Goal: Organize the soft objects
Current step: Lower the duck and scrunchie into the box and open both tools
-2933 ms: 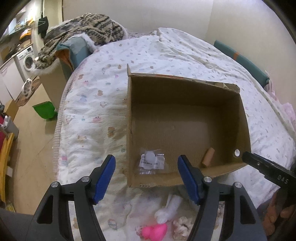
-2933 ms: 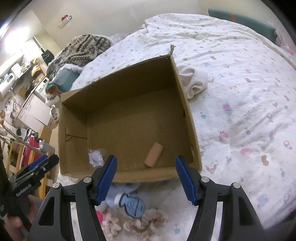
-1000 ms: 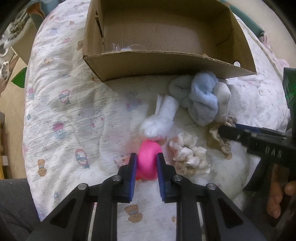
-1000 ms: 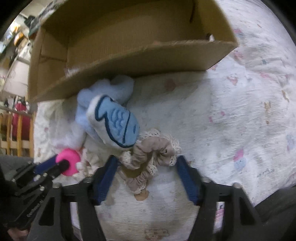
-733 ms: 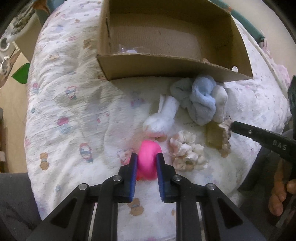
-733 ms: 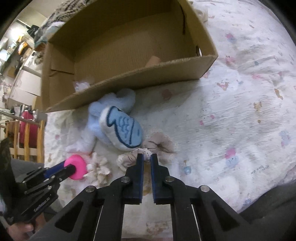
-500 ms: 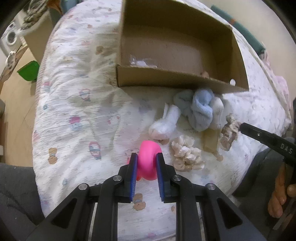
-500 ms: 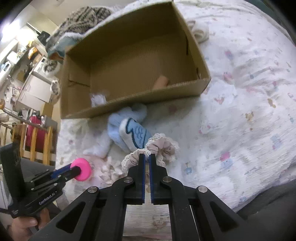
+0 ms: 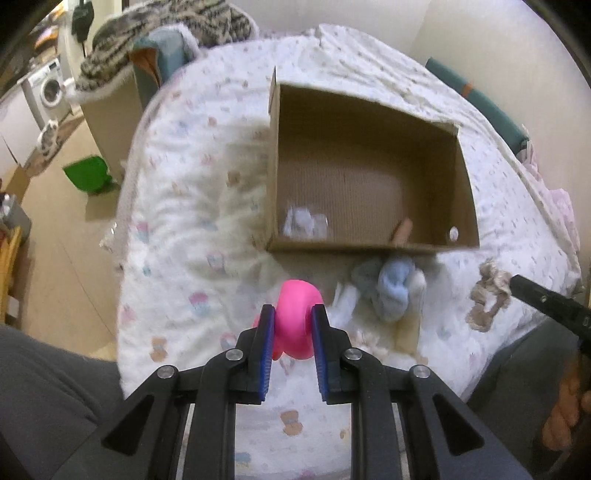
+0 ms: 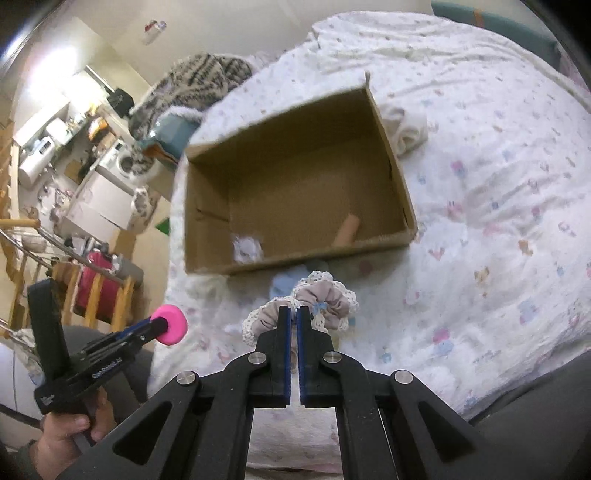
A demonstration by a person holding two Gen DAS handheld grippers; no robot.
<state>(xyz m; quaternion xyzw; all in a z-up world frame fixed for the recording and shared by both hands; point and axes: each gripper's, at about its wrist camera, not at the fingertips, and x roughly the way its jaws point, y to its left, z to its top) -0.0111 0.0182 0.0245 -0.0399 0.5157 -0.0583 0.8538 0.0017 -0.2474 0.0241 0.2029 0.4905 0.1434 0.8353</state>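
I held both grippers tilted down above the bed [image 9: 177, 229]: my left gripper [image 9: 293, 325] clamped the pink toy [image 9: 297, 321], my right gripper [image 10: 294, 321] pinched the beige scrunchie [image 10: 325, 299].

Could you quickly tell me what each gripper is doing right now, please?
Left gripper: shut on the pink soft toy.
Right gripper: shut on the beige lace scrunchie.

A bed [image 9: 192, 206] with a white printed quilt fills the room; beyond it are a wood-toned floor [image 9: 55, 206], a washing machine [image 9: 50, 90], cream walls [image 10: 207, 26] and a striped blanket [image 10: 199, 75].
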